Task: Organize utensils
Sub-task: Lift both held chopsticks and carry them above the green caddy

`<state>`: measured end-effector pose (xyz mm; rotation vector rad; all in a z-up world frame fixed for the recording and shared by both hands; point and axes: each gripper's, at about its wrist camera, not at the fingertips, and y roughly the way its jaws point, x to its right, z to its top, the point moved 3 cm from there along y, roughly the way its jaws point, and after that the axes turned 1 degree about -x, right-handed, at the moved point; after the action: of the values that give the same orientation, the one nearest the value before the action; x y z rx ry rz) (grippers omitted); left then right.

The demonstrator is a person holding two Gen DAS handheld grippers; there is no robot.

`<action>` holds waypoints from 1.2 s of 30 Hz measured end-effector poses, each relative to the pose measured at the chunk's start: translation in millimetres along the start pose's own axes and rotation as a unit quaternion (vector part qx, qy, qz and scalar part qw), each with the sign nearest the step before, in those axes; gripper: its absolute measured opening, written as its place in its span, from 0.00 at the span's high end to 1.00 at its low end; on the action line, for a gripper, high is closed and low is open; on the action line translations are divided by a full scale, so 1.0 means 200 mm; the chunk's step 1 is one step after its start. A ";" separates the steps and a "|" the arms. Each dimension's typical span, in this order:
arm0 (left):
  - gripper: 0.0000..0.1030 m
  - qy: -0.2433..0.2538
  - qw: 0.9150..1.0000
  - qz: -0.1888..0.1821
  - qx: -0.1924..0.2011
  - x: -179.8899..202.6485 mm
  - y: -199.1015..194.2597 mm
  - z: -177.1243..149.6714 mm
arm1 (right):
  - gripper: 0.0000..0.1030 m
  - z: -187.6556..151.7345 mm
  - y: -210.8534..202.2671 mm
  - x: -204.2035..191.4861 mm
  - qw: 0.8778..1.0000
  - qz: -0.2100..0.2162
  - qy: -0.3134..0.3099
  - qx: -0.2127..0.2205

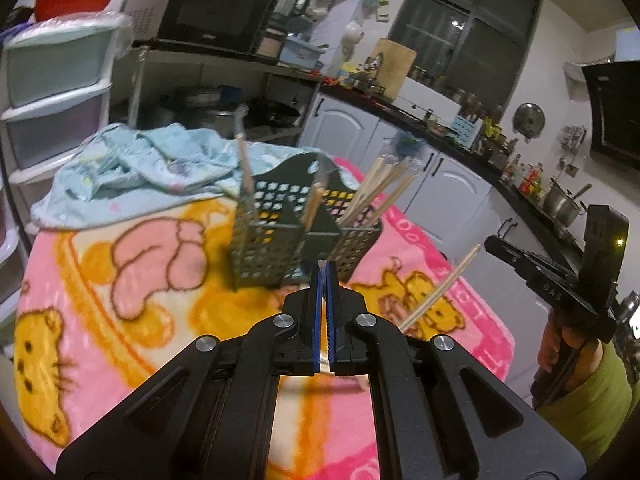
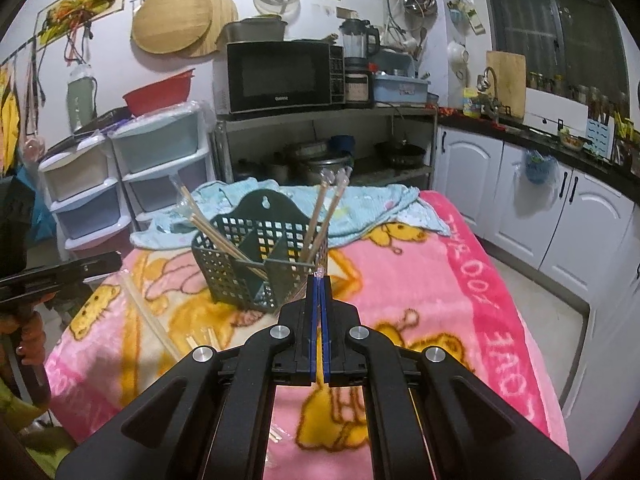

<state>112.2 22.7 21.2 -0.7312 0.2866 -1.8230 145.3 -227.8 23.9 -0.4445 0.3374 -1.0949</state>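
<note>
A dark green perforated utensil holder (image 1: 288,220) (image 2: 256,256) stands on the pink cartoon blanket (image 1: 132,264) (image 2: 420,288). Several wrapped wooden chopsticks (image 1: 376,192) (image 2: 324,216) lean in its compartments. My left gripper (image 1: 323,266) is shut on a thin utensil whose tip shows between the fingers, just in front of the holder. My right gripper (image 2: 319,278) is shut on a clear-tipped utensil, close to the holder's right front corner. A chopstick (image 1: 440,288) sticks up to the right in the left wrist view. Loose chopsticks (image 2: 152,320) lie on the blanket left of the holder.
A crumpled light blue cloth (image 1: 136,164) (image 2: 360,208) lies behind the holder. Plastic drawers (image 2: 120,184), a metal shelf with a microwave (image 2: 284,76) and white cabinets (image 2: 520,200) surround the table. The blanket's edge drops off at the right.
</note>
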 end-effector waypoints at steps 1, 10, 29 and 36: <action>0.99 0.002 1.000 -0.003 0.001 0.02 0.00 0.01 | 0.98 0.01 -0.01 -0.01 1.000 0.001 -0.001 0.003; 0.99 0.038 0.999 -0.034 0.006 0.19 0.03 0.09 | 0.98 0.05 -0.07 -0.01 1.000 0.007 0.001 0.021; 1.00 0.074 0.994 -0.068 0.053 0.37 0.01 0.32 | 0.98 0.13 -0.18 -0.04 0.998 0.018 -0.004 0.056; 1.00 0.088 0.991 -0.075 0.070 0.41 0.02 0.43 | 0.98 0.20 -0.21 -0.06 0.997 0.020 -0.007 0.075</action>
<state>150.4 -41.4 113.8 -0.5057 0.2205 -2.0333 126.7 -226.9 80.8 -0.3116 0.2485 -1.0691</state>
